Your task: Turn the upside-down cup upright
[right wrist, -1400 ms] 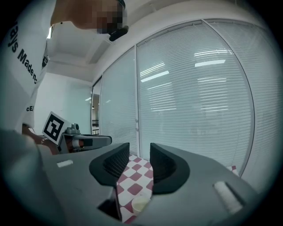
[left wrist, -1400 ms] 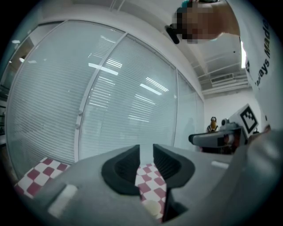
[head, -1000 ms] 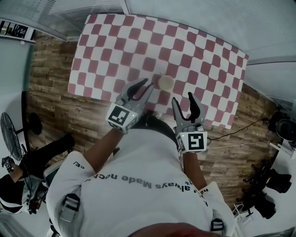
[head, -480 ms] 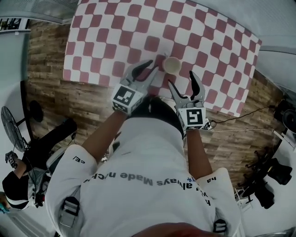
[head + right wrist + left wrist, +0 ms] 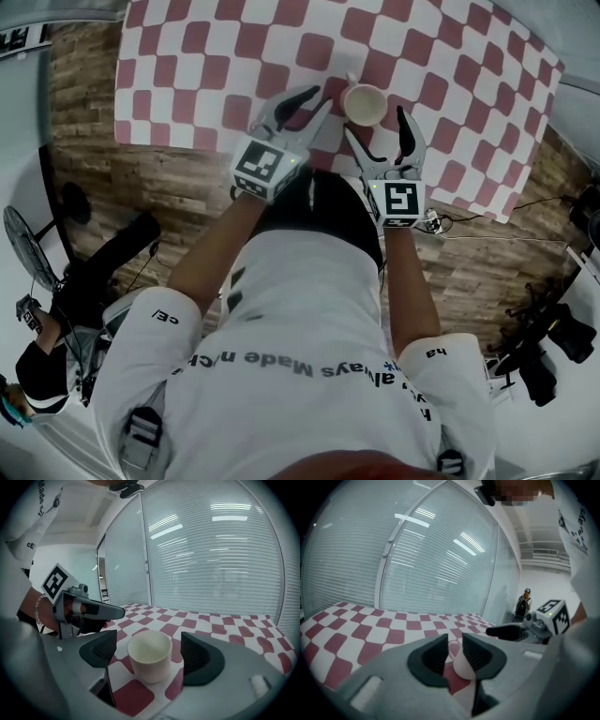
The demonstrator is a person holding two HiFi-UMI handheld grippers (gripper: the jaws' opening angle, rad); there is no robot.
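Small cream handleless cup [image 5: 150,660] stands mouth-up on the table with the red-and-white checked cloth [image 5: 206,56], close to the table's near edge and about halfway along it. Grey two-jaw right gripper [image 5: 378,131] has the cup between its jaws, which have just been opening and now stand wide apart, pads clear of the cup wall on both sides. Grey left gripper [image 5: 452,651] has its jaws closed together with nothing between them, tips just beside the cup on its left.
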